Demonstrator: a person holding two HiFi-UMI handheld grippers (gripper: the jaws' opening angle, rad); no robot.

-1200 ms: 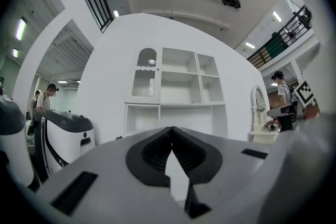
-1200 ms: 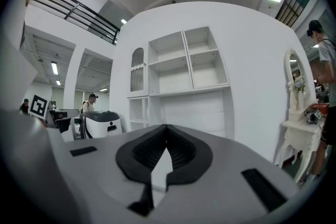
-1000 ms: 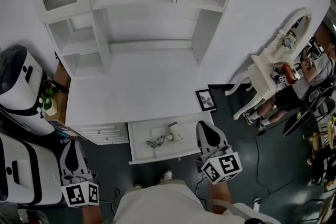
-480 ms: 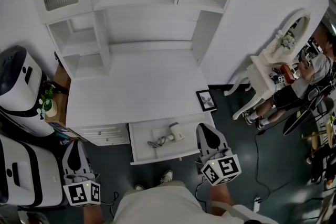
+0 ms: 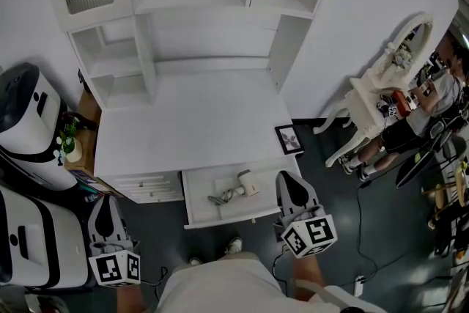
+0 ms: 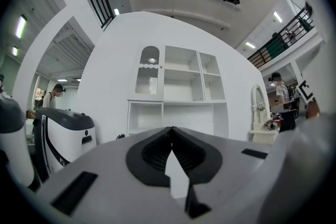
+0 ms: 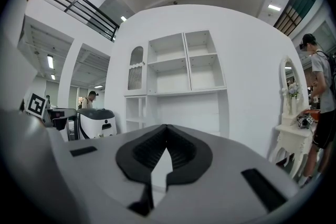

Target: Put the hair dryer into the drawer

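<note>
The left gripper hangs level beside a white machine, left of the desk, with its jaws pressed together on nothing. The drawer under the desk stands pulled out, and the hair dryer lies inside it, its cord bunched to its left. Just right of the drawer, the right gripper also has its jaws pressed together, empty.

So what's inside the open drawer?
A hair dryer lies in the drawer, with its cord bunched beside it. Any part of the drawer that runs back under the desk top is hidden.
</note>
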